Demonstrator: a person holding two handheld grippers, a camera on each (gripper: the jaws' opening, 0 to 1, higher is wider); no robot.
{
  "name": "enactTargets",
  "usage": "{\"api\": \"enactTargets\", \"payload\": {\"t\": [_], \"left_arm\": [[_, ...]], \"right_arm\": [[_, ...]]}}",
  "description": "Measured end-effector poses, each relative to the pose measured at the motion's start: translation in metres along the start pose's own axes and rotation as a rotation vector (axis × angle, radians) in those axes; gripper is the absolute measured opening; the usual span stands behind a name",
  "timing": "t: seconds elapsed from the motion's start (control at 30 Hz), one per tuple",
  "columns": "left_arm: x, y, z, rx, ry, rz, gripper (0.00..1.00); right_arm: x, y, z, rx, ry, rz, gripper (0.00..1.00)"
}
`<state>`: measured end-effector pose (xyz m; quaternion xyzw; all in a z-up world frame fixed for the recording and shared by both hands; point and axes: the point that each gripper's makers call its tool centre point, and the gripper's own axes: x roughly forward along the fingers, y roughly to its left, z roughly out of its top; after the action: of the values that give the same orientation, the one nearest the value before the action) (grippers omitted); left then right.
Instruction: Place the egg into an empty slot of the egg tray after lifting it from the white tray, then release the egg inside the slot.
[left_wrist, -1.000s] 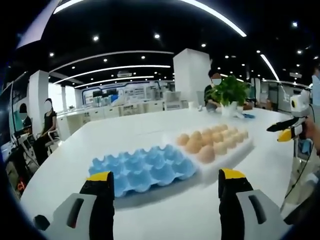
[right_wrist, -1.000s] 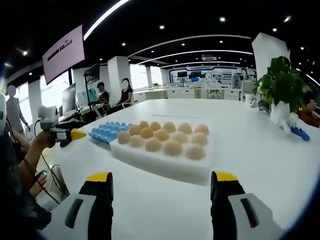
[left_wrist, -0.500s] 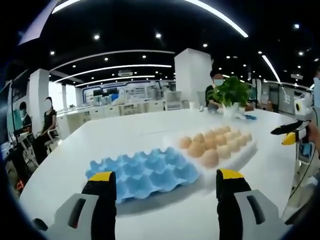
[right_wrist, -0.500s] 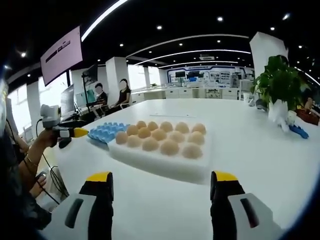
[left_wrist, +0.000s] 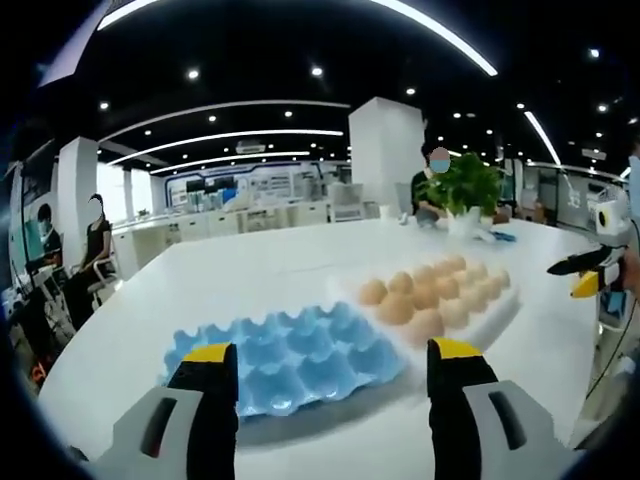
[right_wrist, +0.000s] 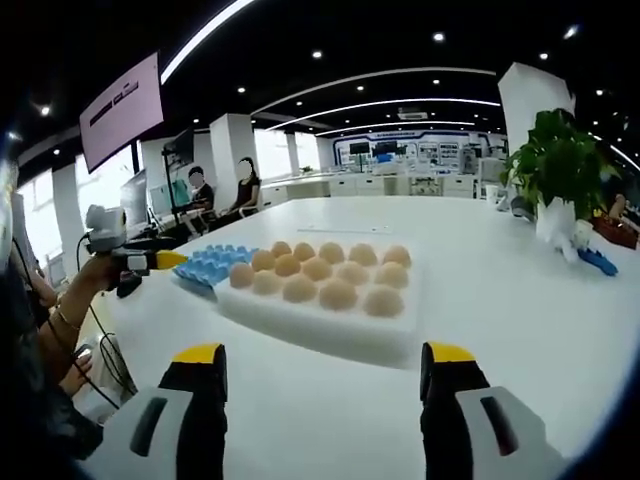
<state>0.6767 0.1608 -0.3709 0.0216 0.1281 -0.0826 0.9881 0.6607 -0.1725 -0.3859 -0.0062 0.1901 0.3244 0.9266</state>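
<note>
1. The tan eggs (right_wrist: 318, 281) all sit in rows on the flat white foam tray (right_wrist: 330, 330), at twelve o'clock from my right gripper (right_wrist: 320, 372). None is lifted yet, so I judge this the approach.
2. My right gripper is spread and holds nothing; next it must close on a near egg.
3. The blue moulded egg tray (left_wrist: 285, 352), slots empty, lies at twelve o'clock before my left gripper (left_wrist: 325, 362), which is also spread, with the white tray at two o'clock.
</note>
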Motion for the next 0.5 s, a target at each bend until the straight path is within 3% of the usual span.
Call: {"api": "enactTargets", "payload": {"t": [0.5], "left_arm": [[0.021, -0.017, 0.004, -0.005, 0.004, -0.031, 0.75]], "right_arm": [[0.003, 0.0, 0.001, 0.005, 0.0, 0.0, 0.82]]}}
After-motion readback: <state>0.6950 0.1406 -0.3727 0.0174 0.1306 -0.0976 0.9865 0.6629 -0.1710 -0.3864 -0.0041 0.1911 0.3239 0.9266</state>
